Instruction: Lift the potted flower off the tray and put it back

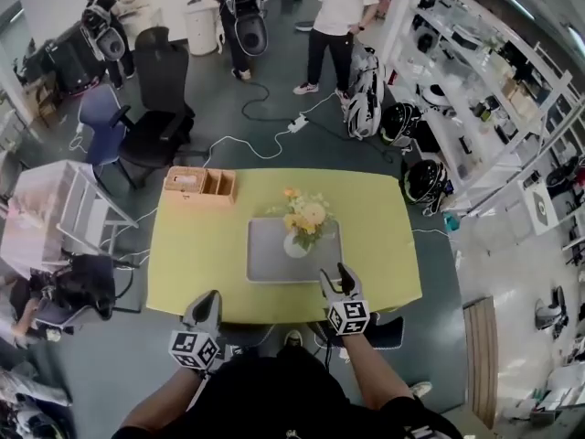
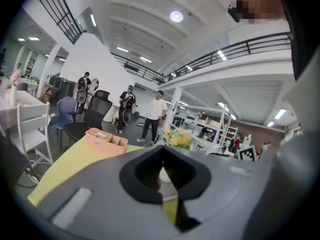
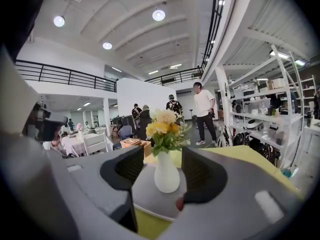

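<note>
A long yellow-green table (image 1: pixel 183 263) fills the middle of the head view. White shelving (image 1: pixel 475 90) loaded with gear runs along the right side of the room, and a black office chair (image 1: pixel 160 108) stands beyond the table's far left corner. A person in a white shirt (image 1: pixel 340 12) stands farther back on the dark floor. On the table lies a grey rectangular tray (image 1: pixel 265 265), roughly centred, and a light wooden organiser box (image 1: pixel 199 186) sits apart from it near the far left corner. The potted flower (image 1: pixel 304 219) stands upright on the tray, nearer its far edge than its near one: a white pot with yellow and cream blooms and some green leaves. The right gripper (image 1: pixel 335 277) is held over the tray's near right edge. Its jaws are spread wide and the pot shows framed between them in the right gripper view, but it stands farther on, clear of both pads, so nothing is grasped. The left gripper (image 1: pixel 208 302) is at the table's near edge, left of the tray and well apart from the pot. Its jaws are pressed together at the tips and hold nothing.
</note>
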Demonstrator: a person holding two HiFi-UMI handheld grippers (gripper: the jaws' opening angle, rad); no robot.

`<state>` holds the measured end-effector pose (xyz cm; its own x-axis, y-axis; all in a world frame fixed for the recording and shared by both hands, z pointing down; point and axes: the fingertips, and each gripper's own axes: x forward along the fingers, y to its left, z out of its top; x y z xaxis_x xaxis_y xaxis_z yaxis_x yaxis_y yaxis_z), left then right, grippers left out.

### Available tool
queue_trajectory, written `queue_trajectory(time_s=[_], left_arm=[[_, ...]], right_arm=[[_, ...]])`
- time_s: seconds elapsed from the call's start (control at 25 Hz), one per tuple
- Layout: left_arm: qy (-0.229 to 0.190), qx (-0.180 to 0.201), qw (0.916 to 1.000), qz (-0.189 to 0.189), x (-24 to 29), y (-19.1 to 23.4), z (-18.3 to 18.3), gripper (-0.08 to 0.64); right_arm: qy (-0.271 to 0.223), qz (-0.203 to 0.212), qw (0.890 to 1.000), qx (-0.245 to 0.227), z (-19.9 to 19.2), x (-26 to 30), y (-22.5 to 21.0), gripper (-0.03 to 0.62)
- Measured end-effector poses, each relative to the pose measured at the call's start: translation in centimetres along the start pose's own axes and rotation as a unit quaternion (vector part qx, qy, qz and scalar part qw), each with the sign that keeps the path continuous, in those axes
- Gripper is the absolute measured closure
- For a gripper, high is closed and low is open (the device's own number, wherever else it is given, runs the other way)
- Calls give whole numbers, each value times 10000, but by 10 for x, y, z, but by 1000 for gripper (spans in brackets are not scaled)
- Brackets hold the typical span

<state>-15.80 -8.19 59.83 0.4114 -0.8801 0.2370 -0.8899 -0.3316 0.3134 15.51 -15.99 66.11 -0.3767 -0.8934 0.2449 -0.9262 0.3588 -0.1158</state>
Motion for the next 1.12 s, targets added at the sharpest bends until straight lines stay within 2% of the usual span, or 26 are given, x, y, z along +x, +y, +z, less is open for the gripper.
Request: queue_trajectory(time_s=[0.12,0.24,0.36,0.56,0.68,1.12], left_arm=[[-64,65,9997,-221,7,-12,7,552],[-62,64,9994,-349,4,-20,9,552],[-79,97,9987,-490,4,-24,12,552],[-116,187,9978,-629,-1,-28,17,552],[-137,214,9974,-673,0,-28,20,552],[-217,249,9950,-944,5,-44,25,552]], right_arm=[[-236,42,9997,-40,28,-22,12,390],[-432,136,9990,-24,51,-46,34,405],[-627,173,9978,-86,73,-65,58,460],[-709,182,9973,-99,90,-84,86,516],[-751,100,9971,-81,95,-88,92,582],[-663,39,9978,-45,92,-101,111,588]])
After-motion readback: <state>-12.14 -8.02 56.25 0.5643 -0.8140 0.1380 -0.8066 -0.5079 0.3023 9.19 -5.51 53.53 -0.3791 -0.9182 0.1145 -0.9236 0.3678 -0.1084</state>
